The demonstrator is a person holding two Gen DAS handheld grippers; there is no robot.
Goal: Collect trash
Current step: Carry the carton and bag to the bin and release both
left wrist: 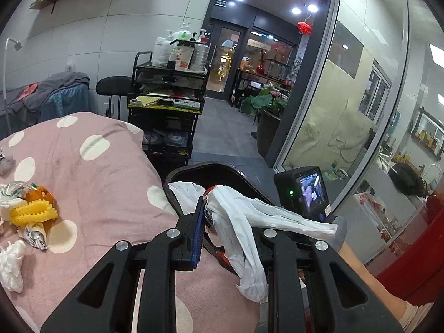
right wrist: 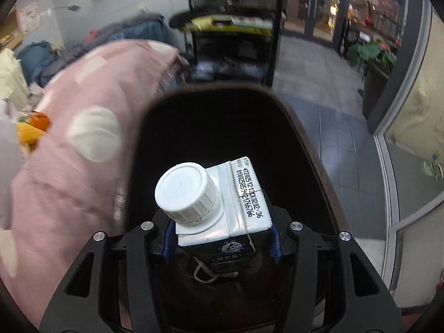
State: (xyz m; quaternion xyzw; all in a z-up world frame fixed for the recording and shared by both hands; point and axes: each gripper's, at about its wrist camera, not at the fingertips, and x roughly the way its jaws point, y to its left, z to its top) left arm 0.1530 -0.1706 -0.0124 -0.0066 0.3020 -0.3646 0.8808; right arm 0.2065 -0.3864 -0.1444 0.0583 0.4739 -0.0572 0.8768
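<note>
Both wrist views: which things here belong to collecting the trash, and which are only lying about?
Belong to the job:
- white plastic bag in the left gripper
- capped carton in the right gripper
- dark bin
- crumpled wrappers and tissue on the pink dotted bedding

Lying about:
- black cart with bottles
- chair
- potted plant

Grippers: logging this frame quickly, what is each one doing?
Left gripper: closed on a white plastic bag.
Right gripper: closed on a drink carton with a white cap, over the black bin.
</note>
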